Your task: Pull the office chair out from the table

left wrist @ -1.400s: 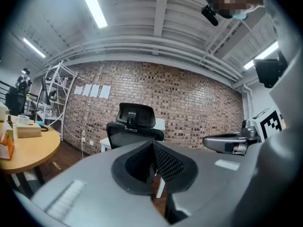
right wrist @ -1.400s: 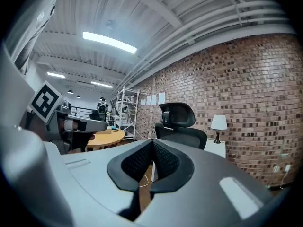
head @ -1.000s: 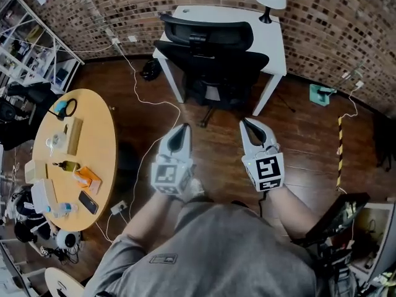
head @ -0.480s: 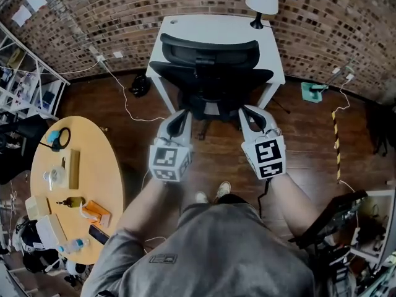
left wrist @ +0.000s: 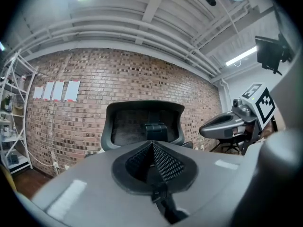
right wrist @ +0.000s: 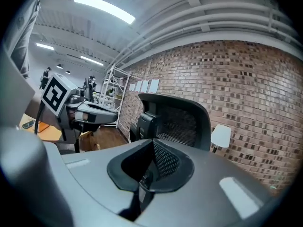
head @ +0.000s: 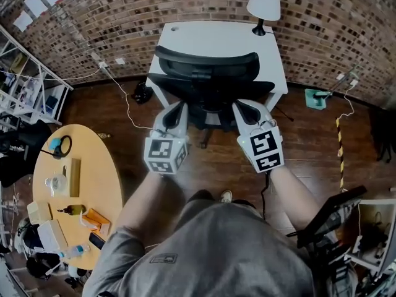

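A black office chair (head: pixel 208 73) with a mesh back stands pushed in under a white table (head: pixel 216 39) against the brick wall. My left gripper (head: pixel 180 106) is shut and empty, its tip just short of the chair's left side. The right gripper (head: pixel 237 106) is shut too, holding nothing, close to the chair's right side. In the left gripper view the chair's back (left wrist: pixel 143 125) fills the middle, straight ahead of the shut jaws. The right gripper view has the chair back (right wrist: pixel 177 119) just beyond its shut jaws.
A white lamp (head: pixel 263 5) stands on the table's far right corner. A round wooden table (head: pixel 93 184) with a bottle and small items lies at the left. A white cable (head: pixel 127 98) runs over the dark floor. Metal shelves (head: pixel 28 85) line the left wall.
Both grippers have moved forward toward the chair, staying shut. The chair and white table now sit closer in the head view.
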`<state>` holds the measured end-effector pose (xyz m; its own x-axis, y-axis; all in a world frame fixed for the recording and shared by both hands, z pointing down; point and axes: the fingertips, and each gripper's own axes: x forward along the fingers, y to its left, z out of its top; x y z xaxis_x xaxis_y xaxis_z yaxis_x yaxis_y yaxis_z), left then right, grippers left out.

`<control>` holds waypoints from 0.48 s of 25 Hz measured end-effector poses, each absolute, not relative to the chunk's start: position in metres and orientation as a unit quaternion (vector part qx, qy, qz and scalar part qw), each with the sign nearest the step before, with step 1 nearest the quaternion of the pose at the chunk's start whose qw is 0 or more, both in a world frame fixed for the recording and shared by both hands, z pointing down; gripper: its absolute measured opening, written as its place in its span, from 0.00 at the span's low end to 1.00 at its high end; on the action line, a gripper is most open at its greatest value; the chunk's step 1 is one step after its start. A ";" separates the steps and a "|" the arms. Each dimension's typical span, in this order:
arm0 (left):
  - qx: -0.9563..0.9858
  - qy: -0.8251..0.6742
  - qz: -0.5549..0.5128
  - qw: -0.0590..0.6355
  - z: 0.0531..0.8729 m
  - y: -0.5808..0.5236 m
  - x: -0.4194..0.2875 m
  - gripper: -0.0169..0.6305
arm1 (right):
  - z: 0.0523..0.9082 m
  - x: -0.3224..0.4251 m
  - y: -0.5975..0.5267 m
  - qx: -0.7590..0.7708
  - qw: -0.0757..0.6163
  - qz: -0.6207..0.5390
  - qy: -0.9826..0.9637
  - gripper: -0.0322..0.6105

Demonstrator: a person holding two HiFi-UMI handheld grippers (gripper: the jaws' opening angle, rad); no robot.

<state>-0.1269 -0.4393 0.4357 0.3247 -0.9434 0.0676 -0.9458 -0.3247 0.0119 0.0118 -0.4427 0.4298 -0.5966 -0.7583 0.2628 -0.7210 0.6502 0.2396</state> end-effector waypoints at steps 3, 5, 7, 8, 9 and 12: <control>0.818 -0.574 0.025 0.025 0.438 -0.451 -0.132 0.03 | 0.432 -0.003 -0.451 0.405 0.171 -0.056 -0.896 0.07; 0.822 -0.568 0.027 0.025 0.439 -0.460 -0.136 0.03 | 0.433 -0.012 -0.459 0.404 0.172 -0.056 -0.896 0.07; 0.830 -0.556 0.033 0.024 0.442 -0.468 -0.140 0.03 | 0.437 -0.019 -0.465 0.405 0.177 -0.053 -0.896 0.07; 0.834 -0.549 0.037 0.020 0.443 -0.473 -0.140 0.03 | 0.439 -0.021 -0.467 0.405 0.179 -0.052 -0.895 0.07; 0.839 -0.542 0.040 0.016 0.443 -0.478 -0.140 0.03 | 0.440 -0.023 -0.471 0.405 0.181 -0.053 -0.895 0.07; 0.854 -0.519 0.045 0.002 0.443 -0.490 -0.137 0.03 | 0.442 -0.029 -0.481 0.401 0.184 -0.054 -0.896 0.07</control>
<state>-0.1373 -0.4901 0.4425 0.4570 -0.8860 0.0786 -0.8864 -0.4610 -0.0425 -0.0290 -0.4813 0.4420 -0.6102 -0.7385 0.2869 -0.6987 0.6723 0.2446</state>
